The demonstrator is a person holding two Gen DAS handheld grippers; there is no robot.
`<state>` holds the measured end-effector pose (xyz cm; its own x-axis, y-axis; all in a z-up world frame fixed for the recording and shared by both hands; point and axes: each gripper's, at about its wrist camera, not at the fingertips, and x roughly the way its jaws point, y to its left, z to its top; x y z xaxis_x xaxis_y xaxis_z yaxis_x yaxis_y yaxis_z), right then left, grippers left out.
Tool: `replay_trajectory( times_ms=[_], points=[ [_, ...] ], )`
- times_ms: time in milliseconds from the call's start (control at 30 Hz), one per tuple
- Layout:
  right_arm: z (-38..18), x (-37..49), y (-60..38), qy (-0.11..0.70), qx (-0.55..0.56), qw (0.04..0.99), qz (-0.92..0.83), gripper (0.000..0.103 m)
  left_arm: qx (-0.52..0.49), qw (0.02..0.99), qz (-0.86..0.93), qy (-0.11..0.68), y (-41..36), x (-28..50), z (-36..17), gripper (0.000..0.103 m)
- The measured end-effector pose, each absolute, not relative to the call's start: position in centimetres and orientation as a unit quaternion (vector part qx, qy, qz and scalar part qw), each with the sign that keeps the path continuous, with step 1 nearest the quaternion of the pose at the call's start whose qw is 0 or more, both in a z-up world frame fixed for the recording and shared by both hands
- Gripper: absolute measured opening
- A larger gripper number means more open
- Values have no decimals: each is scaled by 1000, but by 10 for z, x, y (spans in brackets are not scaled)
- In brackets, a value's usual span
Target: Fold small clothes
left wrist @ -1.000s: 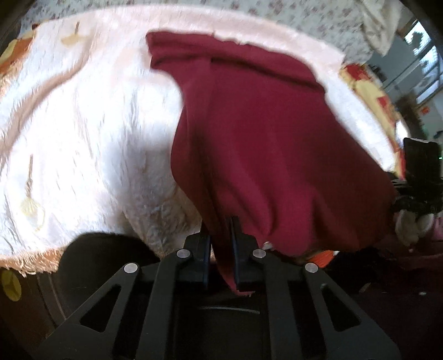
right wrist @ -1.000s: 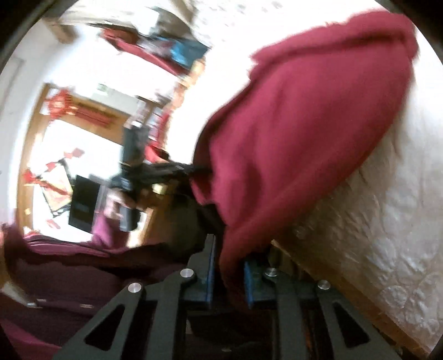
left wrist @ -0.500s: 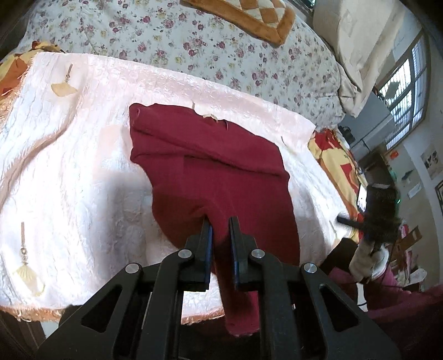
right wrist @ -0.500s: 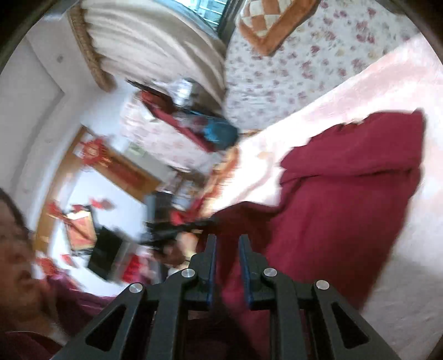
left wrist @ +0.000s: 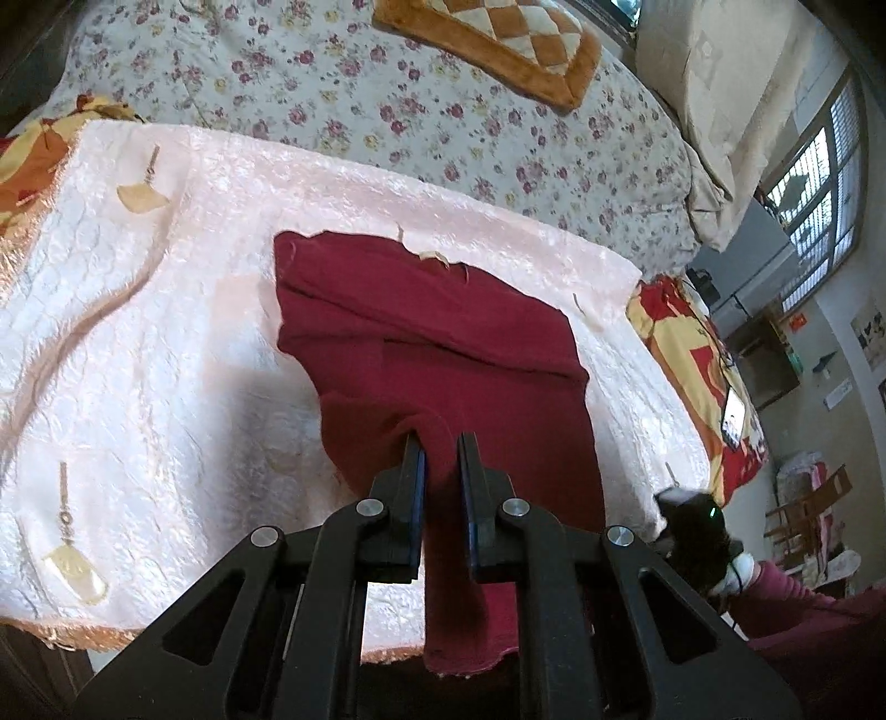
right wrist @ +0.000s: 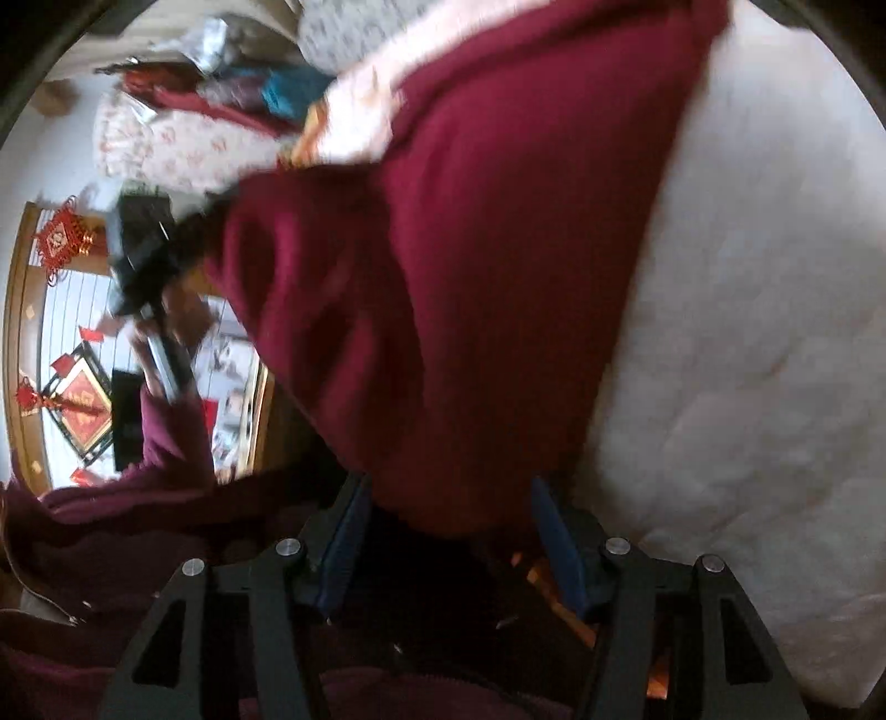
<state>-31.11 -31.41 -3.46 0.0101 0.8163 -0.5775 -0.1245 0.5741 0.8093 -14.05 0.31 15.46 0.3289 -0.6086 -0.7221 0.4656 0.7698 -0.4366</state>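
A dark red garment (left wrist: 443,343) lies on a pale pink quilted cover (left wrist: 138,360) over the bed, with its near end hanging past the cover's front edge. My left gripper (left wrist: 441,443) is shut on a bunched fold of the garment near its front. In the blurred right wrist view the same garment (right wrist: 498,249) fills the middle. My right gripper (right wrist: 448,487) is open, its blue-padded fingers (right wrist: 346,526) spread wide at the garment's lower edge. The right gripper also shows at the bed's right edge in the left wrist view (left wrist: 692,520).
A floral bedspread (left wrist: 443,111) and an orange checked cushion (left wrist: 498,44) lie behind the cover. A red and yellow blanket (left wrist: 692,360) hangs at the bed's right side. A chair (left wrist: 808,515) and window stand to the right.
My right gripper has opened and let go of the garment. The left gripper has stayed shut on the fold and has drawn back a little, laying the garment flatter on the cover.
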Motion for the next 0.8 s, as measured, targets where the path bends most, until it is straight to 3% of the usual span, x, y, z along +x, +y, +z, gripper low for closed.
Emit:
replay_trajectory(
  times_ms=[267, 567, 800],
  points=[
    [-61, -314, -301, 611, 301, 635, 365, 65, -79, 818, -316, 474, 8, -133, 155, 10],
    [-48, -316, -328, 600, 311, 664, 320, 65, -55, 817, -308, 484, 13, -140, 145, 9],
    [-31, -316, -301, 576, 291, 651, 399, 67, 6, 809, -252, 532, 18, -152, 109, 10]
  ],
)
